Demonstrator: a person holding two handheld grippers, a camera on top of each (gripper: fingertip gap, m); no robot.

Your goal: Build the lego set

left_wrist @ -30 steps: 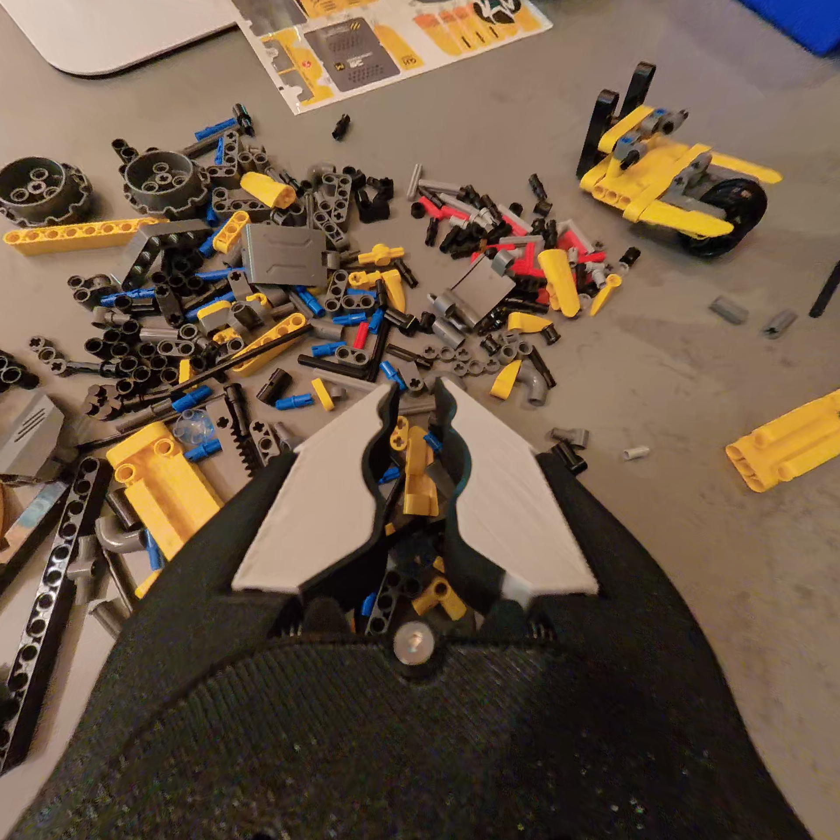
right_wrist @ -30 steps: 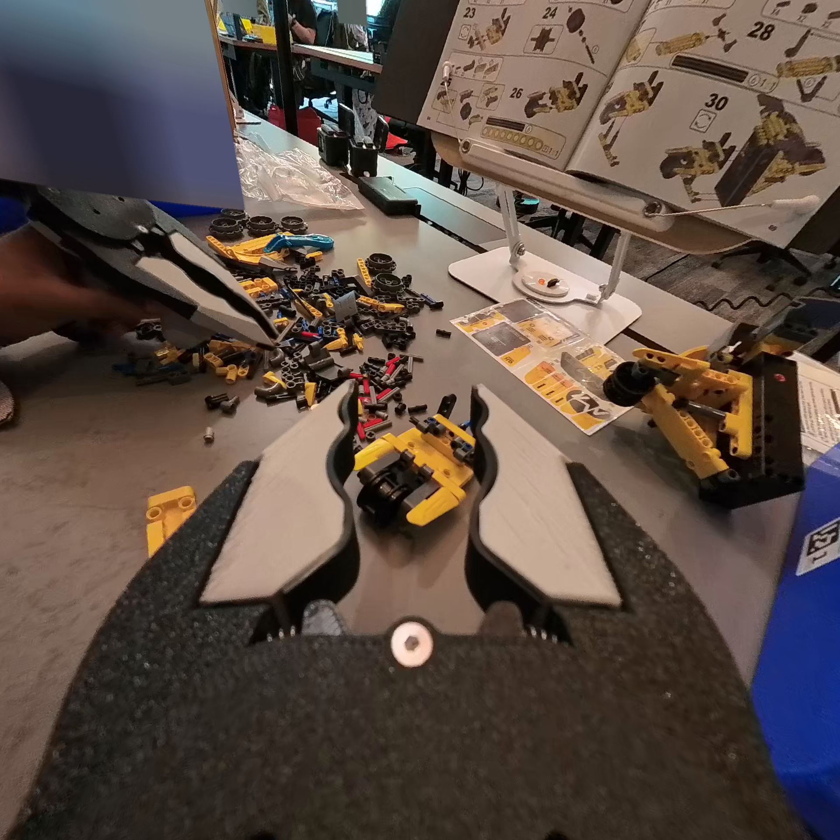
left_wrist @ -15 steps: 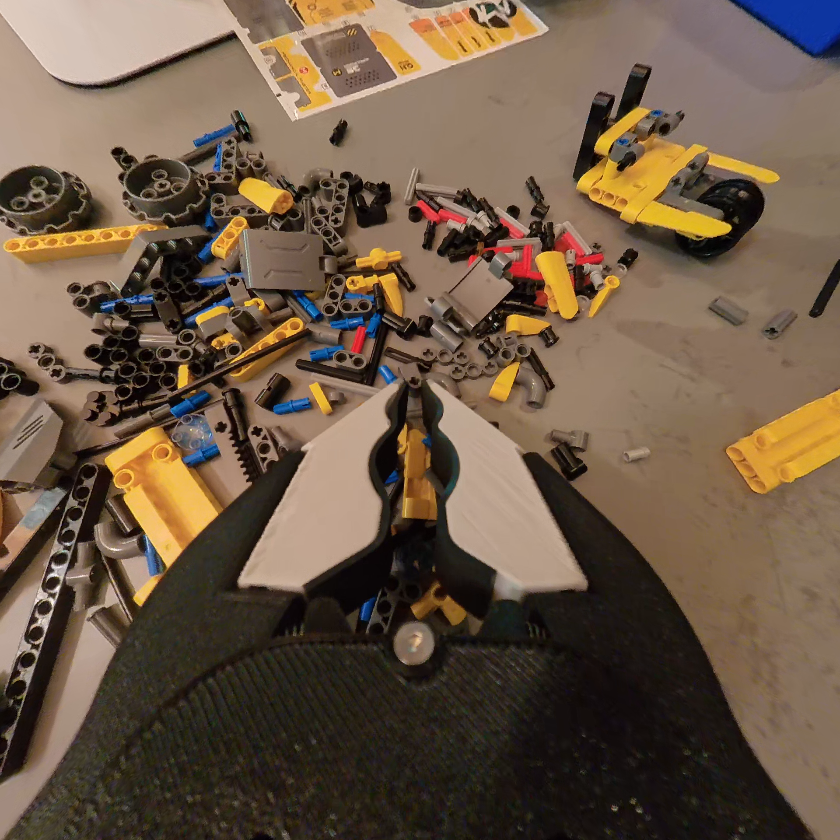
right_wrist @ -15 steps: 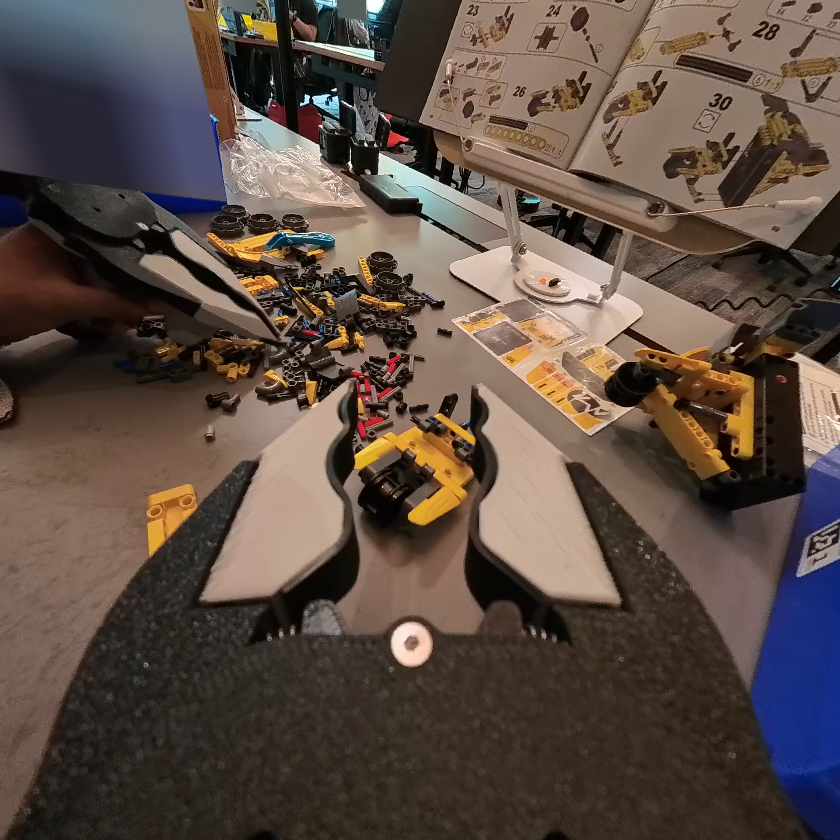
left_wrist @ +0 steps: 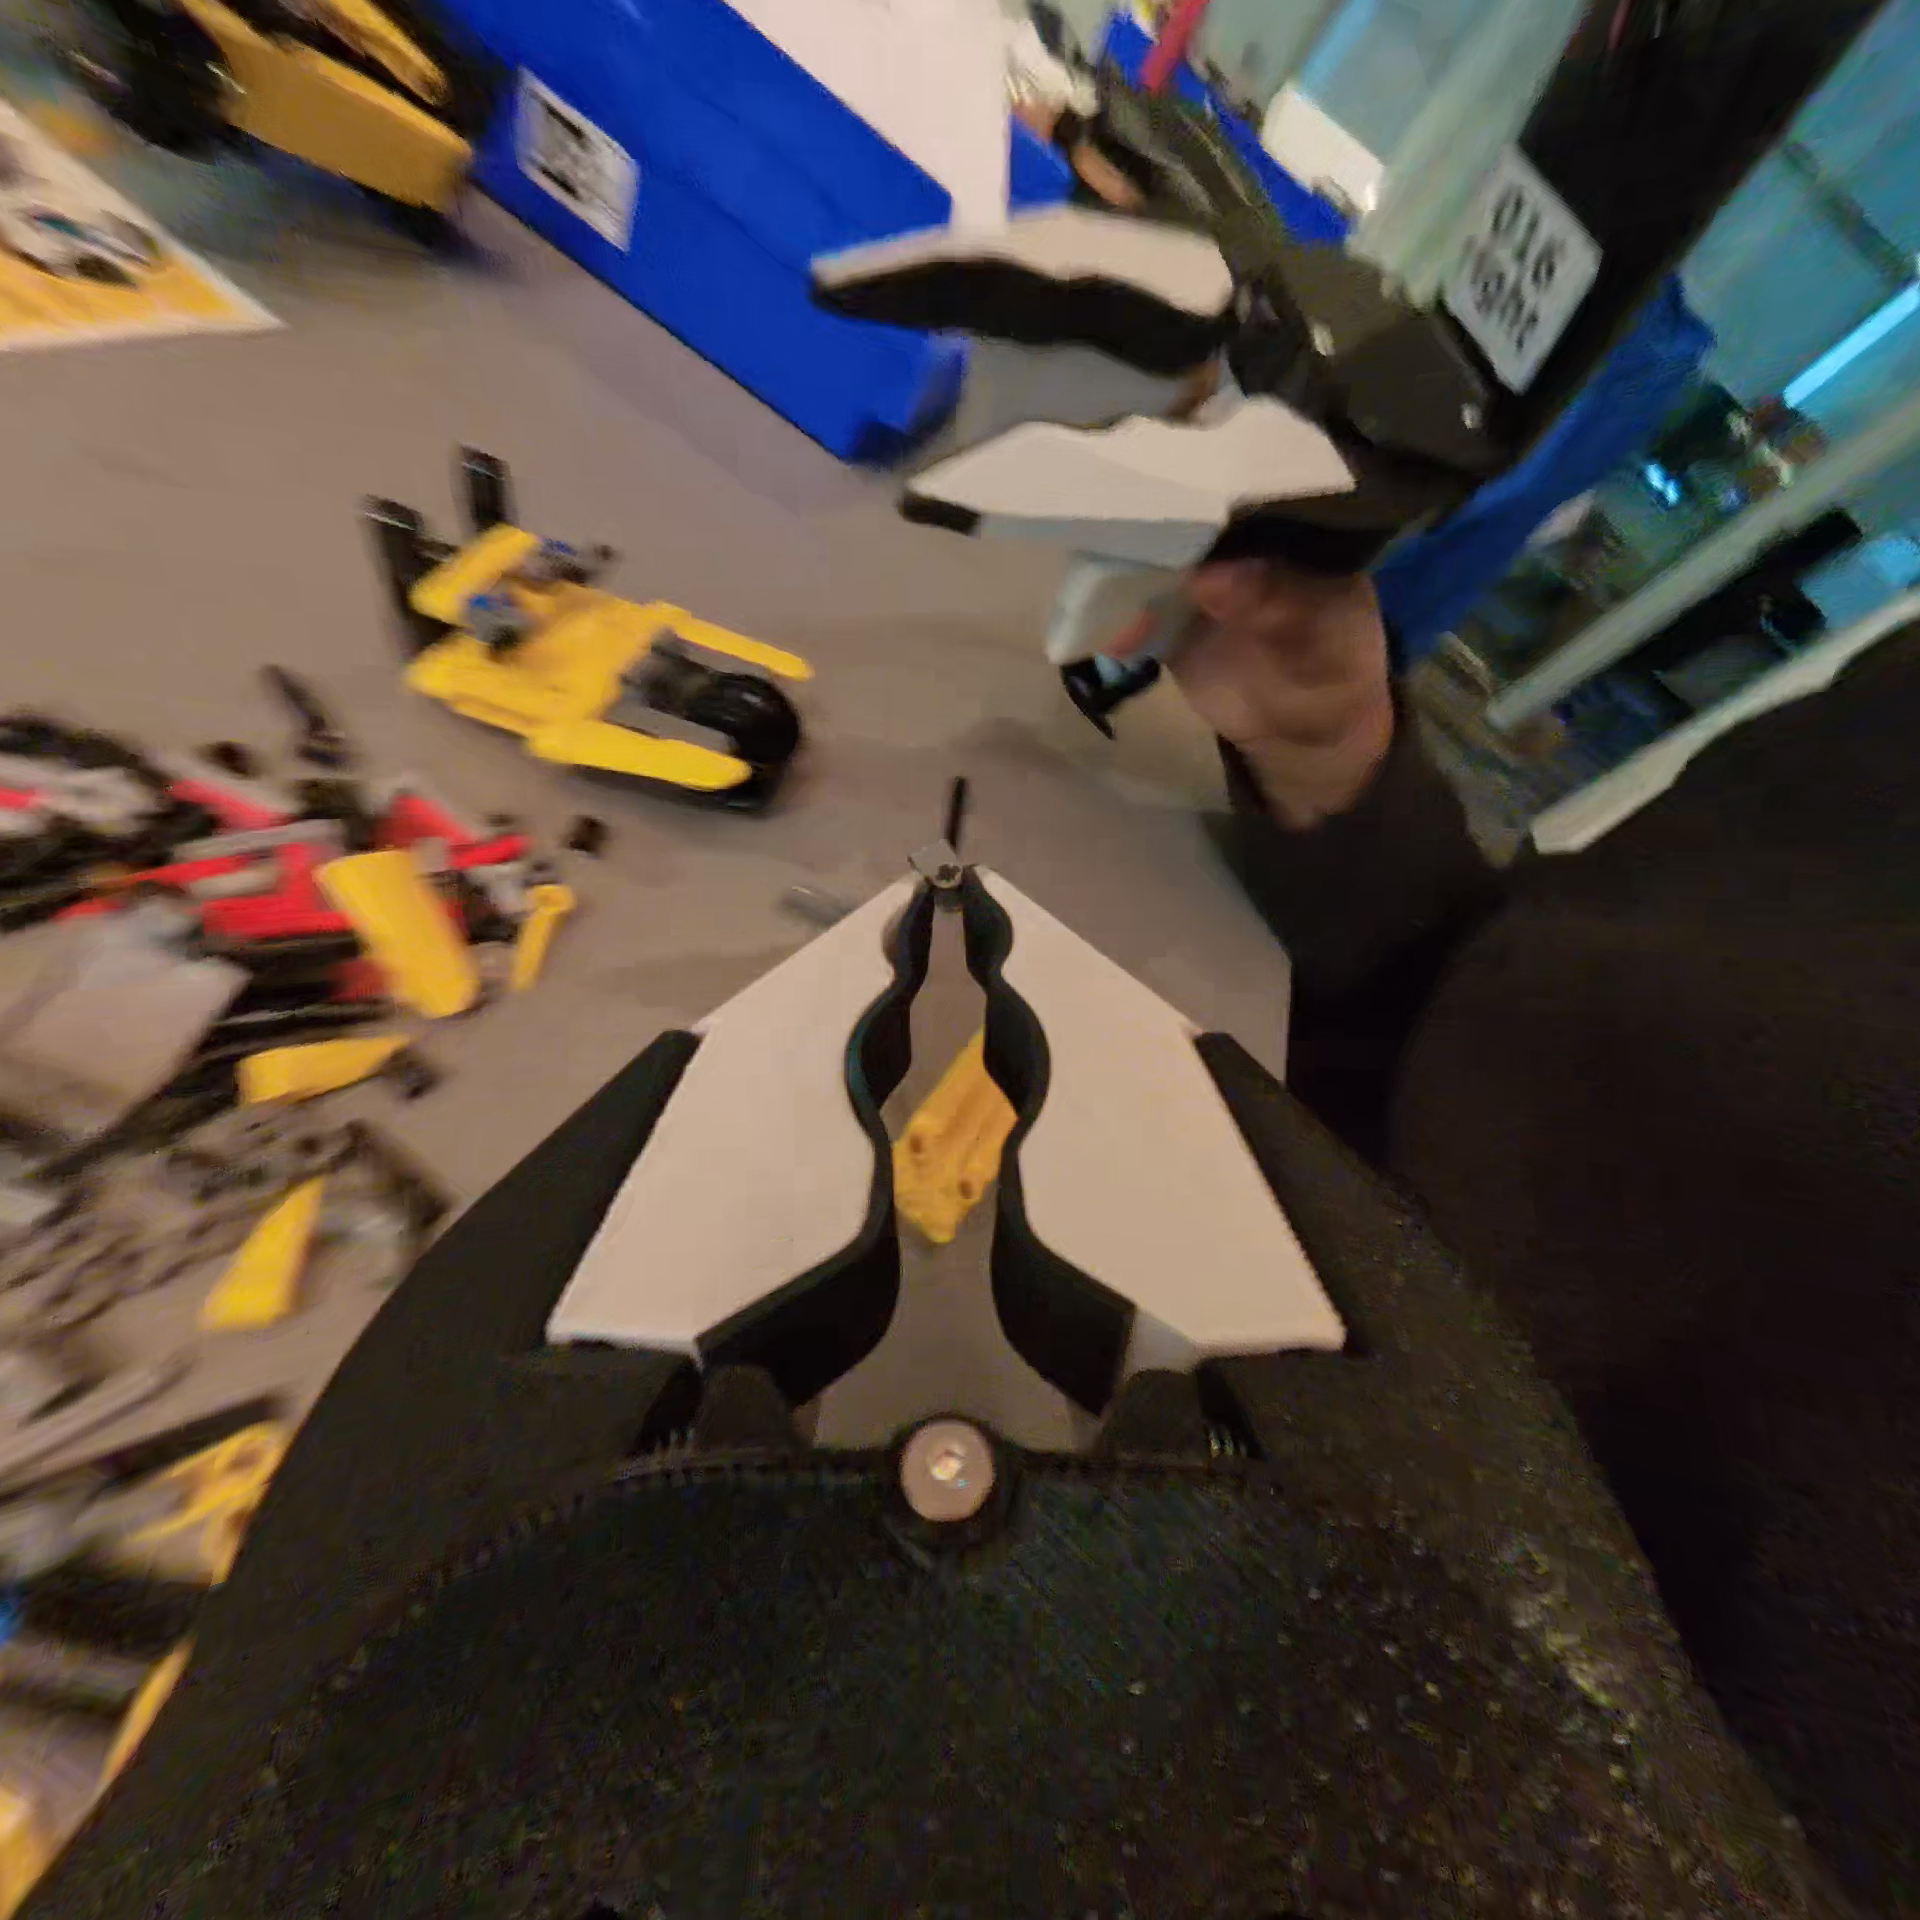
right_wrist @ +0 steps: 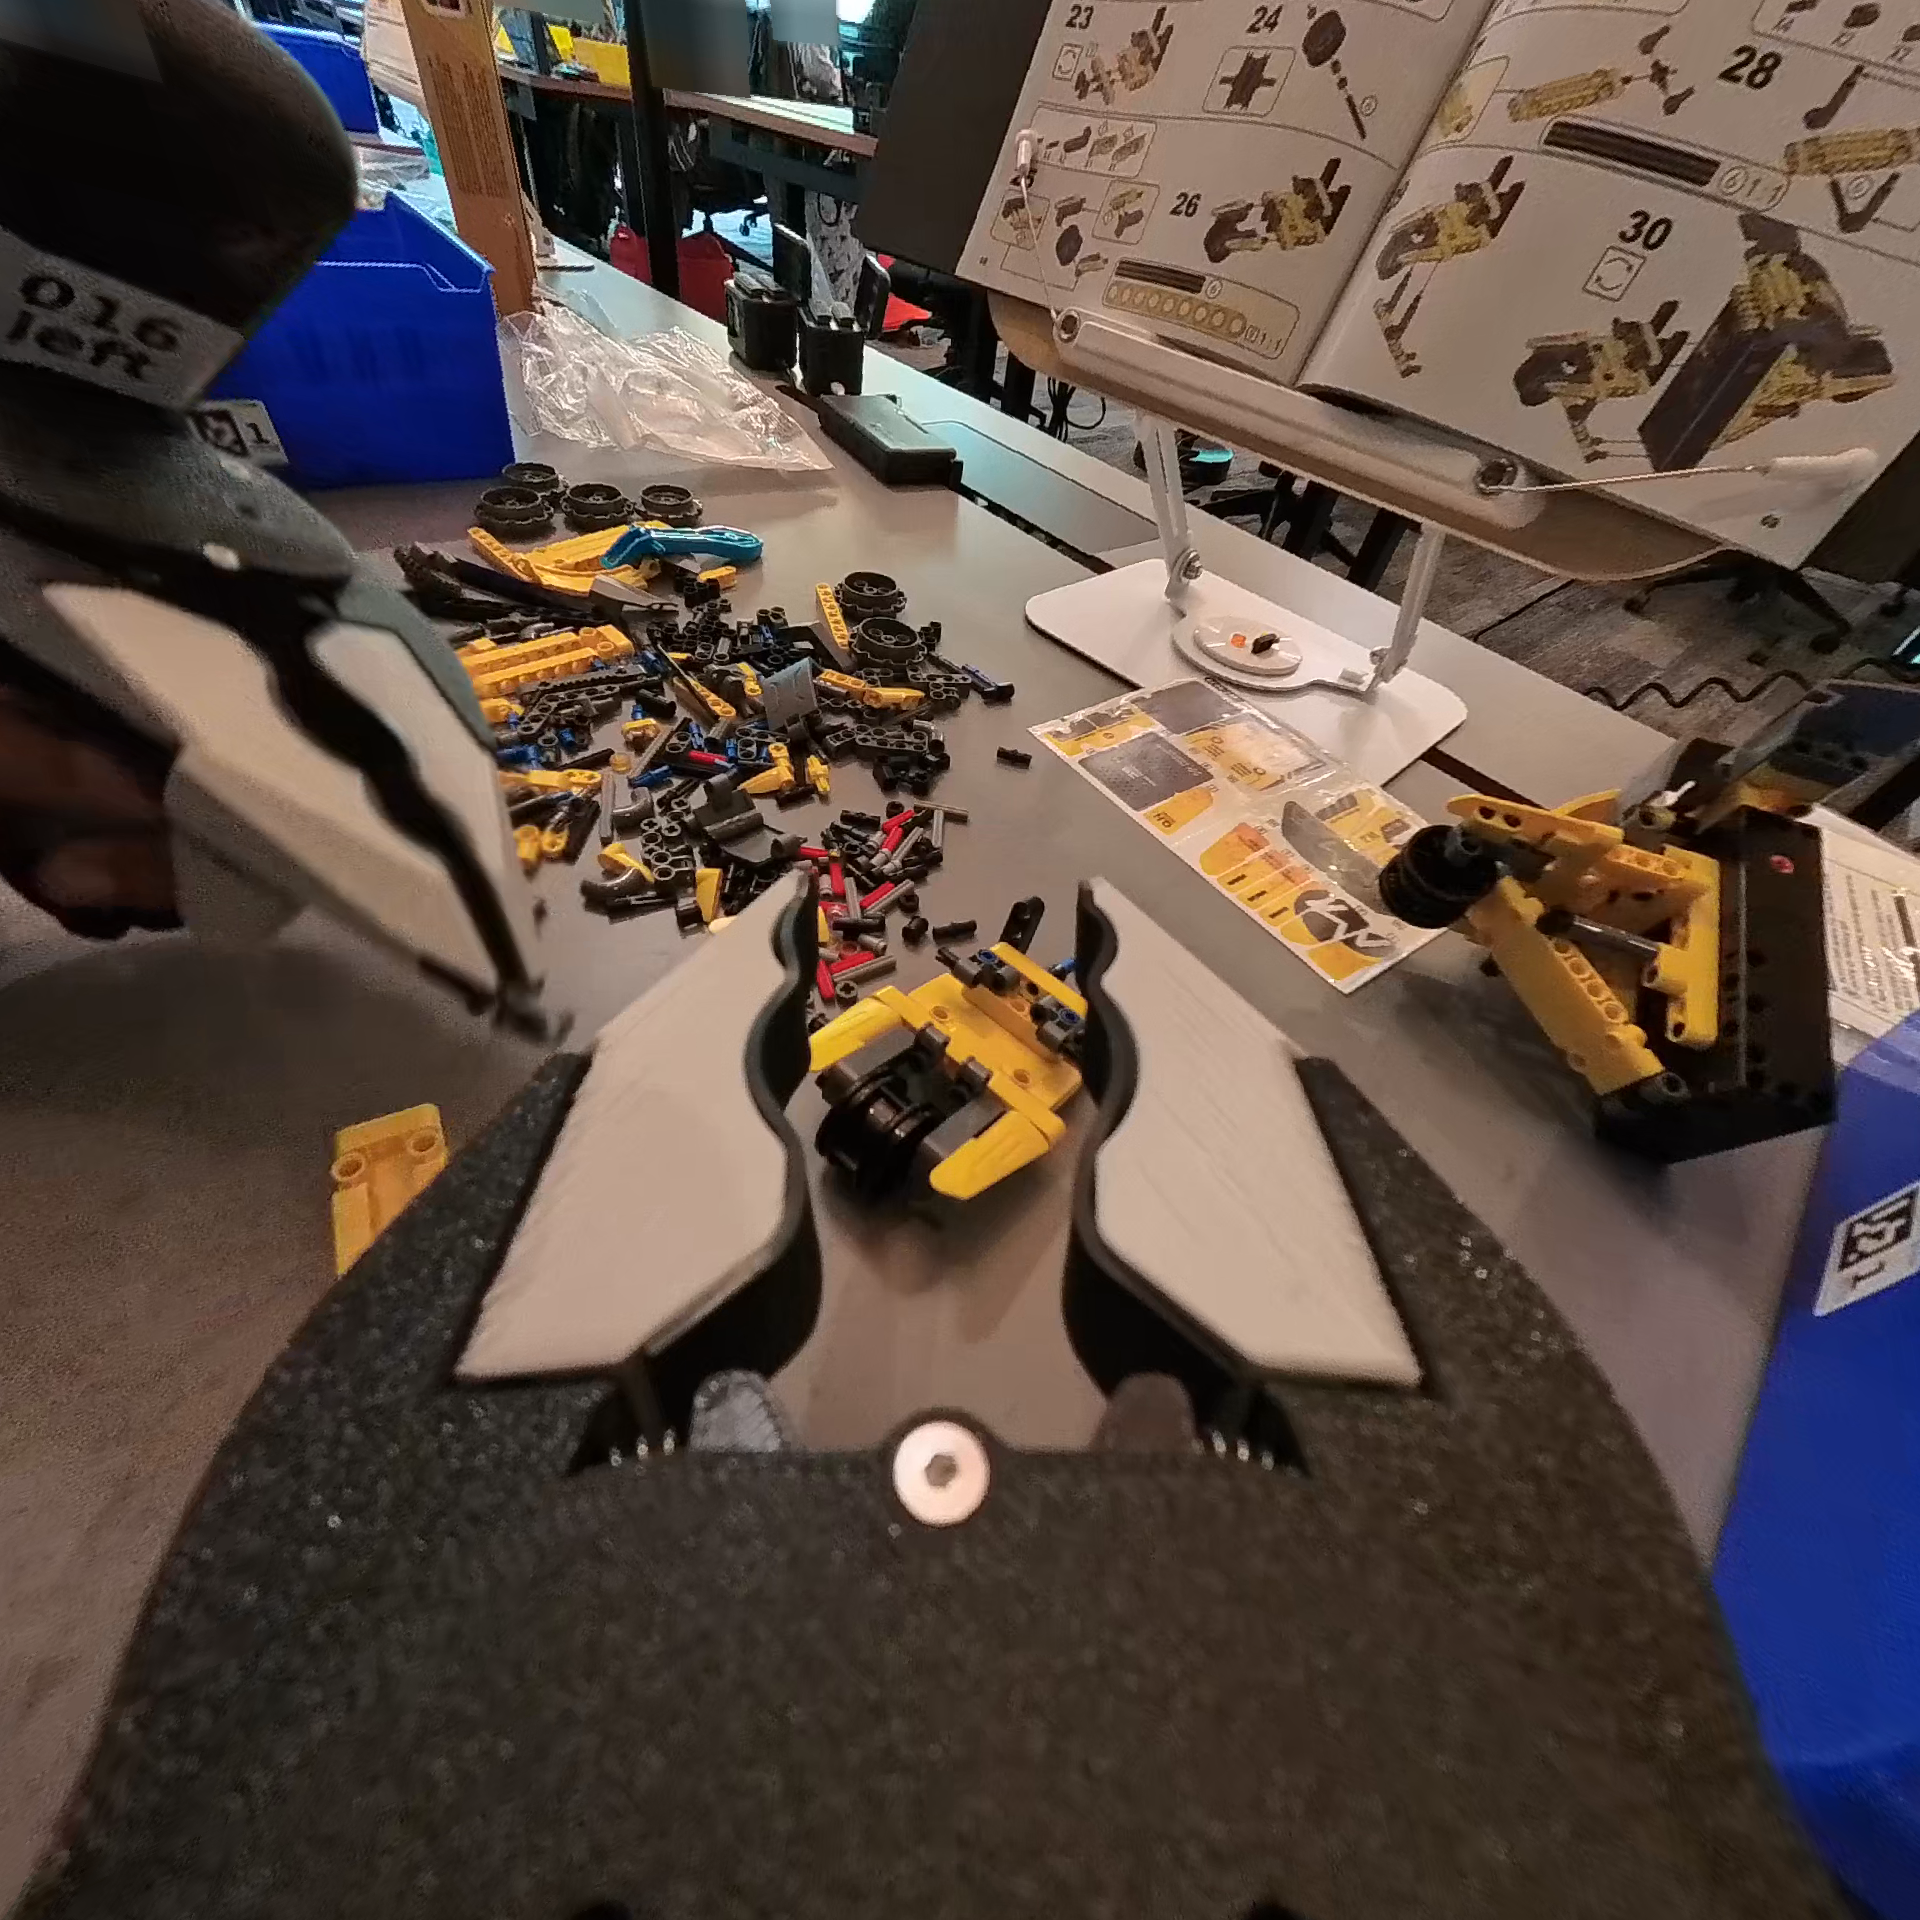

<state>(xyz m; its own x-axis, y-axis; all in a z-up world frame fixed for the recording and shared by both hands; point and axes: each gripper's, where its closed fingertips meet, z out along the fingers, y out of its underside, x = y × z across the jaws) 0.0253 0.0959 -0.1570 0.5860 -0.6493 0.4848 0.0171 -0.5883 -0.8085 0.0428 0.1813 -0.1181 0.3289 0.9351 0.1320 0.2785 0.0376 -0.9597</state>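
My left gripper (left_wrist: 940, 873) is shut on a small grey pin piece (left_wrist: 938, 860) at its fingertips, held above the grey table; the view is blurred by motion. It also shows in the right wrist view (right_wrist: 520, 1008), at the left. My right gripper (right_wrist: 940, 914) is open and empty, hovering over a small yellow-and-black wheeled sub-assembly (right_wrist: 935, 1081), which also shows in the left wrist view (left_wrist: 603, 675). The right gripper also shows in the left wrist view (left_wrist: 868, 395), open. A pile of loose building pieces (right_wrist: 727, 748) lies beyond.
A yellow panel piece (right_wrist: 384, 1164) lies near the front. A larger yellow-and-black build (right_wrist: 1621, 935) sits at the right, beside a sticker sheet (right_wrist: 1226, 821). An open instruction booklet (right_wrist: 1455, 208) stands on a stand. Blue bins (right_wrist: 374, 343) (right_wrist: 1829, 1455) flank the table.
My left gripper closed on a small grey piece in the pile, lifted it and swung right toward the right gripper. The right gripper has stayed open and barely moved.
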